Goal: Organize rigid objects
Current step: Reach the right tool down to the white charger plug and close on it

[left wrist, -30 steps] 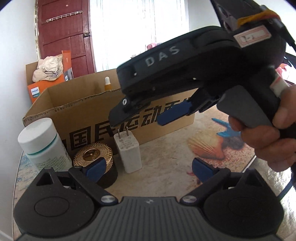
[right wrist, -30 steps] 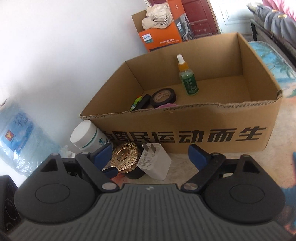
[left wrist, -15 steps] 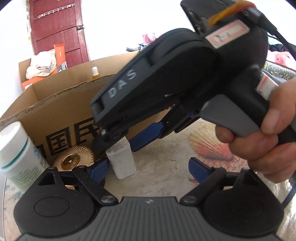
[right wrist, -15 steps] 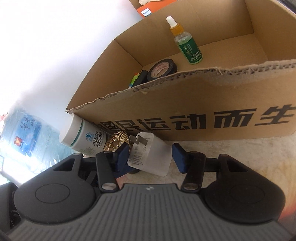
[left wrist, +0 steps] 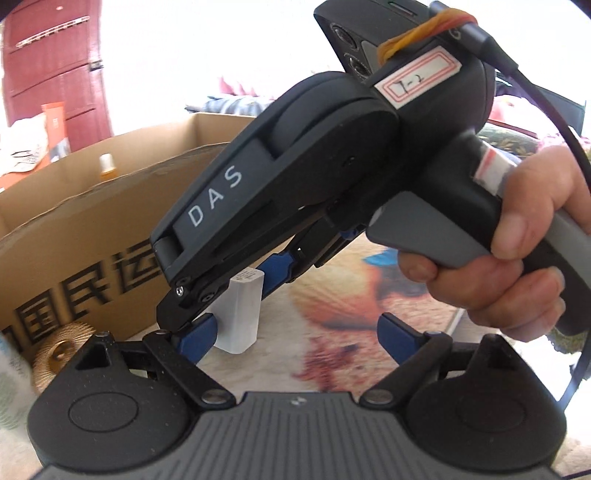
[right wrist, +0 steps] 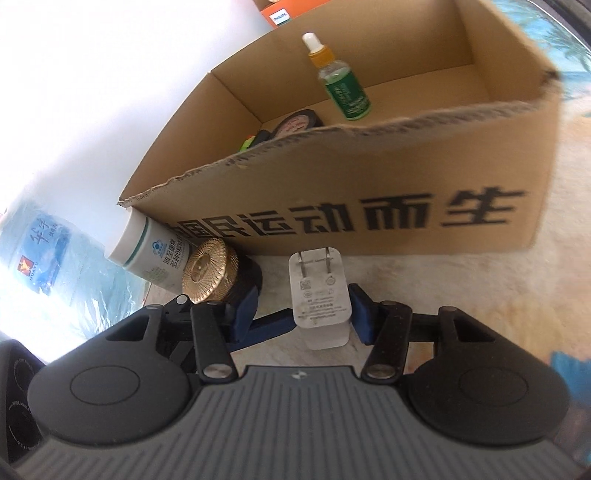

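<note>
A white plug charger stands on the mat in front of the cardboard box. My right gripper straddles it: the right pad touches its side, the left pad stands a little off. In the left wrist view the right gripper comes down over the charger. My left gripper is open and empty, low over the mat just in front of the charger. A gold-lidded black jar and a white bottle stand left of the charger.
Inside the box are a green dropper bottle, a black tape roll and a small dark item. A large water jug stands at the left by the wall. An orange carton sits behind the box.
My right gripper has dropped down and closed in around the charger, its fingers much narrower than a second ago. The left gripper has moved closer and stayed open.
</note>
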